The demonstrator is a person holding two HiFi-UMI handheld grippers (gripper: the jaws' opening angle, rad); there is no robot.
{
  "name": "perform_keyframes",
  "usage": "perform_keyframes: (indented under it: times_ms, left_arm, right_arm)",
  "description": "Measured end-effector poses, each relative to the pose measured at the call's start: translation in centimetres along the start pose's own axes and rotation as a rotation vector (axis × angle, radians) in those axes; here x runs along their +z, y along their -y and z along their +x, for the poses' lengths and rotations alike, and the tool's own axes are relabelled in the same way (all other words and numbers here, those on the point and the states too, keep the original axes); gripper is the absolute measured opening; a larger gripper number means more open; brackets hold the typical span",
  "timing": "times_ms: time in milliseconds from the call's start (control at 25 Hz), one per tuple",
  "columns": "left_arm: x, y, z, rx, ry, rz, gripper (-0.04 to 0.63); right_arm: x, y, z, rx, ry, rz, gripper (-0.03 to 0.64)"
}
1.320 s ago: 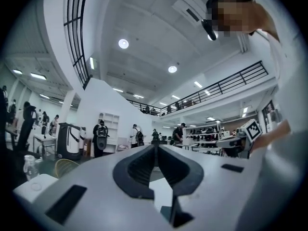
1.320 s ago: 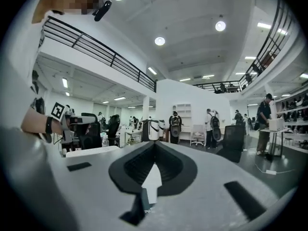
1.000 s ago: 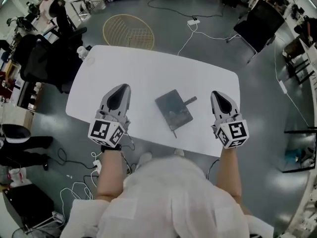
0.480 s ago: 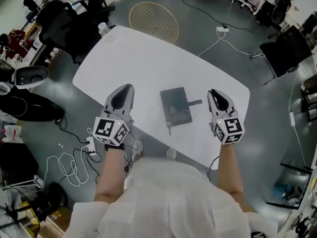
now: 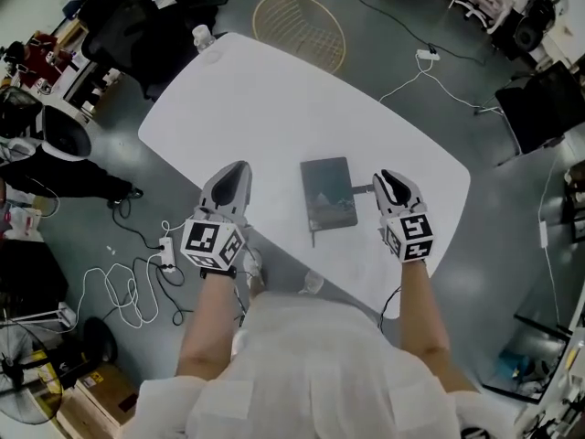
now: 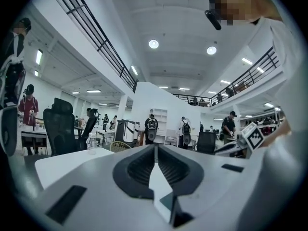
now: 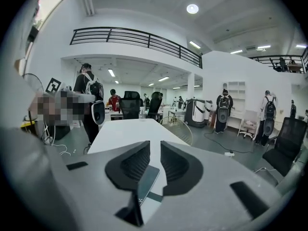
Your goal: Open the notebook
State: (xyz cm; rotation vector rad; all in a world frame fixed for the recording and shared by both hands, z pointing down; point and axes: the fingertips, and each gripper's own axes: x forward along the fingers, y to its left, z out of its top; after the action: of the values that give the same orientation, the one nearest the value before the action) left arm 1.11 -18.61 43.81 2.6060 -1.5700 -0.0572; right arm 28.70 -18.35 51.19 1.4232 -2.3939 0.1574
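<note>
Notebook [image 5: 329,193] lies closed on the counter [image 5: 274,108], seen from overhead. Right claw [image 7: 155,146], in its own view, has jaws opening on nothing; left claw [image 6: 154,147] seems clenched, empty.

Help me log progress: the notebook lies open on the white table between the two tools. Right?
No, it is closed. The head view shows the notebook closed, cover up, on the white table between the left tool and the right tool, whose jaws are opening with nothing between them.

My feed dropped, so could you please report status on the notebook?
Left gripper shut, right gripper jaws opening, both empty. Dark grey rectangular notebook closed, flat on white table. Nothing atop it.
</note>
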Motion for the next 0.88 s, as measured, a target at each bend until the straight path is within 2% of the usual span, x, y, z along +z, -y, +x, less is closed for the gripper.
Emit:
perform_keyframes:
  times_ms: [120, 520, 880]
  left_arm:
    - [-1.6, -0.1, 0.1, 0.033, -0.013, -0.017, 0.018]
    - [-5.2, -0.4, 2.0, 0.045, -0.048, -0.06, 0.018]
    - [-7.7, 0.4, 3.7, 0.008, -0.09, -0.069, 0.018]
  right_arm:
    - [-1.9, -0.5, 1.0, 0.011, -0.045, -0.003, 0.078]
    - [-6.5, -1.4, 5.0, 0.011, -0.149, 0.023, 0.095]
    - [-10.1, -1.7, 7.5, 0.012, -0.233, 0.061, 0.097]
